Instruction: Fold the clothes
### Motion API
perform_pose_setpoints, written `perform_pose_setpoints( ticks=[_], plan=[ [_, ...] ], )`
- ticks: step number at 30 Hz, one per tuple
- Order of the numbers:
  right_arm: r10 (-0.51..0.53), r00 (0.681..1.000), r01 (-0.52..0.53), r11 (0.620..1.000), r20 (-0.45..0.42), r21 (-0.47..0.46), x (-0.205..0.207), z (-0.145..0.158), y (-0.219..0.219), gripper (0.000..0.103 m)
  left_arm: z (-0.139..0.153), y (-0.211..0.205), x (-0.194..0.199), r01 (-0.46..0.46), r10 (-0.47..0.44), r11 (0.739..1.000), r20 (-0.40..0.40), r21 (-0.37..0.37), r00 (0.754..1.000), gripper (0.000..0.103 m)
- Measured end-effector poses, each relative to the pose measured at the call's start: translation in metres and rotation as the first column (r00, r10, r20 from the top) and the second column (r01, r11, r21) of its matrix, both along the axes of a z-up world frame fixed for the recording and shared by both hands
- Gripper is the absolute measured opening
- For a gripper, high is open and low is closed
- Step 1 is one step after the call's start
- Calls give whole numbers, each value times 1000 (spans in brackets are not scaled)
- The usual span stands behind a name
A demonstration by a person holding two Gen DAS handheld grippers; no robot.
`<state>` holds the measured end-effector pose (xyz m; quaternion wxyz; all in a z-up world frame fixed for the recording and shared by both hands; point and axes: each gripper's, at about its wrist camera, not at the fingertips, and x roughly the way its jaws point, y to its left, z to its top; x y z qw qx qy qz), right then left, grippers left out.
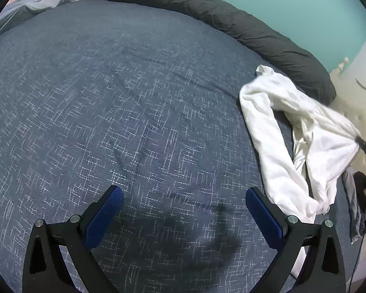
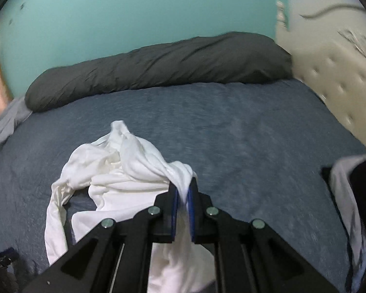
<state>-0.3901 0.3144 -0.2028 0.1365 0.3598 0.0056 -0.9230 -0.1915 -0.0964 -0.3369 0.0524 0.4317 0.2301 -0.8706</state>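
A crumpled white garment (image 2: 124, 171) lies on the blue bedspread (image 2: 244, 146). My right gripper (image 2: 183, 190) is shut on a bunched edge of it, and the cloth trails down from the blue pads toward the bed. In the left wrist view the same white garment (image 1: 285, 131) is drawn up at the right toward the blurred right gripper (image 1: 364, 144). My left gripper (image 1: 184, 202) hangs open over bare bedspread (image 1: 134, 122), left of the garment, with nothing between its fingers.
A long dark grey pillow (image 2: 158, 70) lies along the bed's far edge by the teal wall. A cream tufted headboard (image 2: 341, 85) stands at the right. Other clothes (image 2: 346, 195) sit at the right edge, light grey bedding (image 1: 36, 0) at the far left.
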Motion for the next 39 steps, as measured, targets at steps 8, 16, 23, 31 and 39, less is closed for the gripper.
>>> perform_pose_setpoints(
  ticks=[8, 16, 23, 31, 39],
  plan=[
    [-49, 983, 43, 998, 178, 40, 12, -51, 32, 7, 0, -1, 2, 2, -2, 1000, 1, -5, 1000, 103],
    [-71, 988, 65, 997, 139, 49, 25, -47, 25, 15, 0, 0, 4, 7, -7, 1000, 3, -7, 1000, 103],
    [37, 999, -37, 999, 38, 11, 32, -22, -18, 40, -2, 3, 4, 5, -5, 1000, 7, -3, 1000, 103],
    [222, 969, -219, 975, 106, -32, 19, -43, -116, 66, -4, 7, 3, 17, -16, 1000, 9, -11, 1000, 103],
    [252, 956, -268, 958, 146, 102, -6, -75, -178, 66, -5, 4, 4, 11, -11, 1000, 12, -3, 1000, 103]
  ],
)
